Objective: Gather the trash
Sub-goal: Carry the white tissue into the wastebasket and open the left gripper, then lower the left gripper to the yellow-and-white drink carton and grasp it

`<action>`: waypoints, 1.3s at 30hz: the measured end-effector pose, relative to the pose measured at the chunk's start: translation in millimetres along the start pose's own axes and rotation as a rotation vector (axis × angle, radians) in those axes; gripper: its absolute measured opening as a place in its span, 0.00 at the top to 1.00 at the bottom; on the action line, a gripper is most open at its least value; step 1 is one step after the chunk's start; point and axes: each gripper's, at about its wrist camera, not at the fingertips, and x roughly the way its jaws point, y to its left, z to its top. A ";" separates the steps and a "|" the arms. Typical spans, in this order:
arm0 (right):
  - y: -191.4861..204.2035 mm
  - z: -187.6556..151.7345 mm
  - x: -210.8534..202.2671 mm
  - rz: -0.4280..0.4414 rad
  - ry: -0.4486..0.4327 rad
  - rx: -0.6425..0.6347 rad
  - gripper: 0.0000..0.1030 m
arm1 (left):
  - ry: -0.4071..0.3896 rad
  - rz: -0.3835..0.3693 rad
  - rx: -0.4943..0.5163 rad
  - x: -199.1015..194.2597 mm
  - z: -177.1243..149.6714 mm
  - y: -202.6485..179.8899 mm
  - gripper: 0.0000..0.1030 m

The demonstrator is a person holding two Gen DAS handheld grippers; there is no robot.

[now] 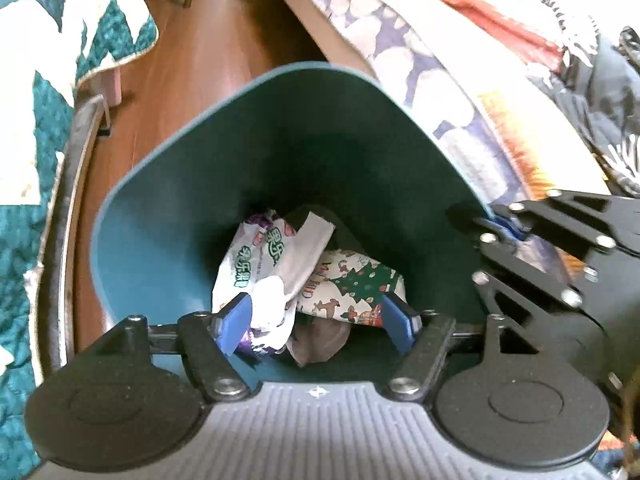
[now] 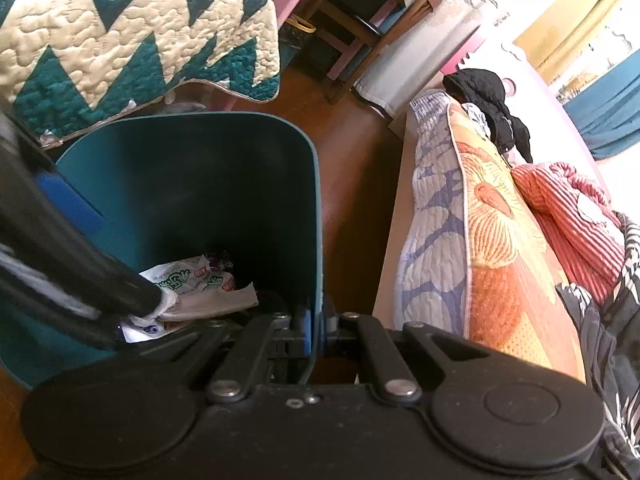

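Observation:
A teal trash bin (image 1: 320,140) stands on the wooden floor, seen from above in both views. Inside lie a white wrapper with green print (image 1: 264,264), a Christmas-patterned paper (image 1: 352,284) and a brownish crumpled piece (image 1: 320,340). My left gripper (image 1: 316,316) hangs open over the bin's mouth, its blue pads (image 1: 236,316) apart and pressing on nothing. My right gripper (image 2: 316,328) is shut on the bin's rim, one finger inside the wall and one outside. The bin (image 2: 200,184) and the wrapper (image 2: 188,280) also show in the right wrist view.
A bed with a green-and-cream zigzag quilt (image 2: 120,40) is on the left of the bin. On the right is another bed with a blue-and-white quilt (image 2: 432,240), an orange blanket (image 2: 500,220) and clothes. Wooden floor (image 1: 192,60) runs between them. Pink furniture legs (image 2: 300,0) stand beyond.

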 end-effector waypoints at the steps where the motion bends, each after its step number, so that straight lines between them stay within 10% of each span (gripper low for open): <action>1: -1.4 -0.6 1.0 0.000 0.002 0.005 0.95 | -0.008 -0.003 0.003 -7.2 -0.8 1.4 0.32; 24: -46.5 -23.8 27.6 0.016 0.040 0.154 0.93 | -0.061 0.198 -0.061 -38.1 -48.7 63.7 0.20; 39: -43.9 -24.2 20.5 0.023 0.018 0.133 0.93 | 0.251 0.241 -0.366 131.8 -106.6 107.3 0.20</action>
